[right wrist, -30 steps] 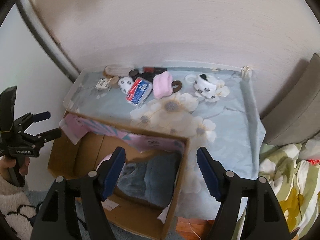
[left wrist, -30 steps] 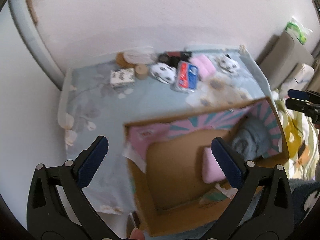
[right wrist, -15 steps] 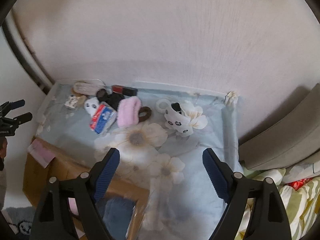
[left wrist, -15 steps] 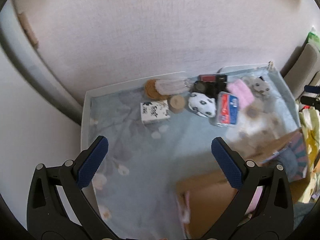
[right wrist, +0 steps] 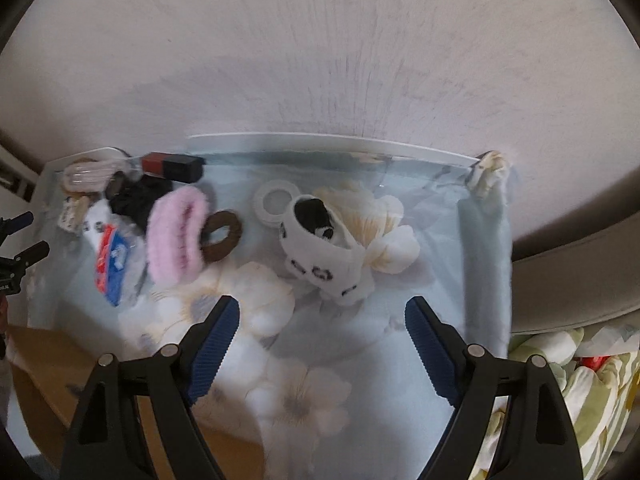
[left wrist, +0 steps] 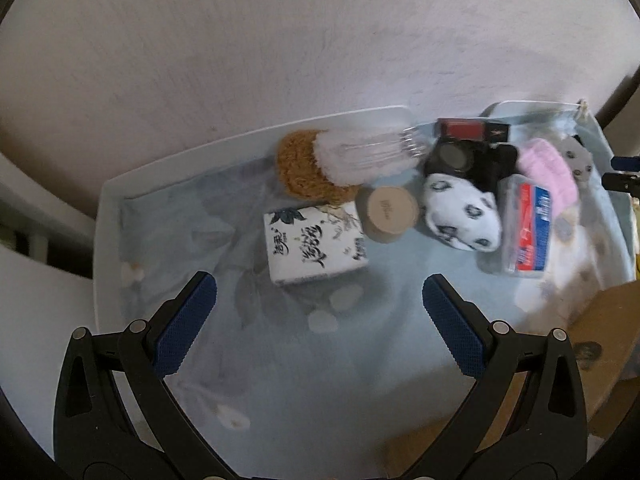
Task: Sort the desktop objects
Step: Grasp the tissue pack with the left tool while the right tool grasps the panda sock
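My left gripper (left wrist: 319, 300) is open and empty, hanging just in front of a white tissue pack (left wrist: 314, 246) on the floral cloth. Behind the pack lie a tan cork lid (left wrist: 390, 213), a brown scrubber (left wrist: 304, 174), a spotted white sock (left wrist: 462, 216), a red-and-blue packet (left wrist: 528, 230) and a pink fluffy band (left wrist: 554, 174). My right gripper (right wrist: 322, 322) is open and empty too, just in front of another spotted sock (right wrist: 324, 254). Left of that sock are a white tape ring (right wrist: 276, 202), a brown hair tie (right wrist: 222, 235), the pink band (right wrist: 178, 236) and the packet (right wrist: 110, 258).
A cardboard box (left wrist: 604, 320) stands at the table's near edge, seen as brown cardboard (right wrist: 44, 364) at the lower left of the right wrist view. A red-and-black case (right wrist: 172, 166) and black items (right wrist: 136, 200) lie by the wall. Patterned bedding (right wrist: 580, 368) lies to the right.
Both grippers have left the cardboard box and sunk toward the table, so the objects look bigger. The right gripper's jaws stand wider than a second ago.
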A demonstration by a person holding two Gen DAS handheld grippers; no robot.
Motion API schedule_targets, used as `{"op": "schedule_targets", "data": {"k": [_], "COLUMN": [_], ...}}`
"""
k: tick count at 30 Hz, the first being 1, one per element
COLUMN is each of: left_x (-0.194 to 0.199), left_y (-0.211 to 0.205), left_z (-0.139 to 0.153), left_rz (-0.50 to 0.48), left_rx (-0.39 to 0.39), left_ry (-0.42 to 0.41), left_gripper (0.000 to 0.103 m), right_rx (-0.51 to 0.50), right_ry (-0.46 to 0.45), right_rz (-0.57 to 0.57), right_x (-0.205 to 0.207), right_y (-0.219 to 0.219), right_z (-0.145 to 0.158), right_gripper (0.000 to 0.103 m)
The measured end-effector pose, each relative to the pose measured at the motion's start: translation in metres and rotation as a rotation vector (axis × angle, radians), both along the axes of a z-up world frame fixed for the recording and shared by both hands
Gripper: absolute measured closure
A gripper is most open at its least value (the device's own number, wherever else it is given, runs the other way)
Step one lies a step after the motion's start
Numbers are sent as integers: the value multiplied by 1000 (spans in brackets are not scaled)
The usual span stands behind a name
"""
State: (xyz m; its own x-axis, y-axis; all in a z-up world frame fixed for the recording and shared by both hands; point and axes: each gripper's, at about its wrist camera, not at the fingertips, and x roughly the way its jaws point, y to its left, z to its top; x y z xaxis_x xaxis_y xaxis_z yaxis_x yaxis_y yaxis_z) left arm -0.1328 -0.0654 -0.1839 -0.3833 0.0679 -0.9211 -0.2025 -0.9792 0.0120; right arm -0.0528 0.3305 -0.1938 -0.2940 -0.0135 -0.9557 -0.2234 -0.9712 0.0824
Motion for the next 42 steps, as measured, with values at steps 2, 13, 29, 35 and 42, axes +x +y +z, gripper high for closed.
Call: {"op": "schedule_targets", "data": {"k": [2, 13, 29, 35, 42], "left_x": [-5, -19, -13, -6, 9], "left_y": [-3, -2, 0, 0, -4], "left_z": [-6, -19, -22, -14, 13], "left_rz": [14, 15, -5, -5, 0], "left_rx": [11, 6, 51, 48, 49], "left_ry": [-7, -23, -48, -43, -16], "left_gripper": [0, 3, 43, 43, 43], "right_rx": [-7, 29, 23, 36, 32], "right_ry": [-1, -38, -18, -5, 26], "right_rz": [-5, 3, 24, 29, 21], "right_x": [-5, -28, -25, -15, 4], "right_y": [2, 12, 10, 9, 9], "right_z": [-4, -29, -39, -31, -12], "right_gripper": [21, 21, 68, 69, 69]}}
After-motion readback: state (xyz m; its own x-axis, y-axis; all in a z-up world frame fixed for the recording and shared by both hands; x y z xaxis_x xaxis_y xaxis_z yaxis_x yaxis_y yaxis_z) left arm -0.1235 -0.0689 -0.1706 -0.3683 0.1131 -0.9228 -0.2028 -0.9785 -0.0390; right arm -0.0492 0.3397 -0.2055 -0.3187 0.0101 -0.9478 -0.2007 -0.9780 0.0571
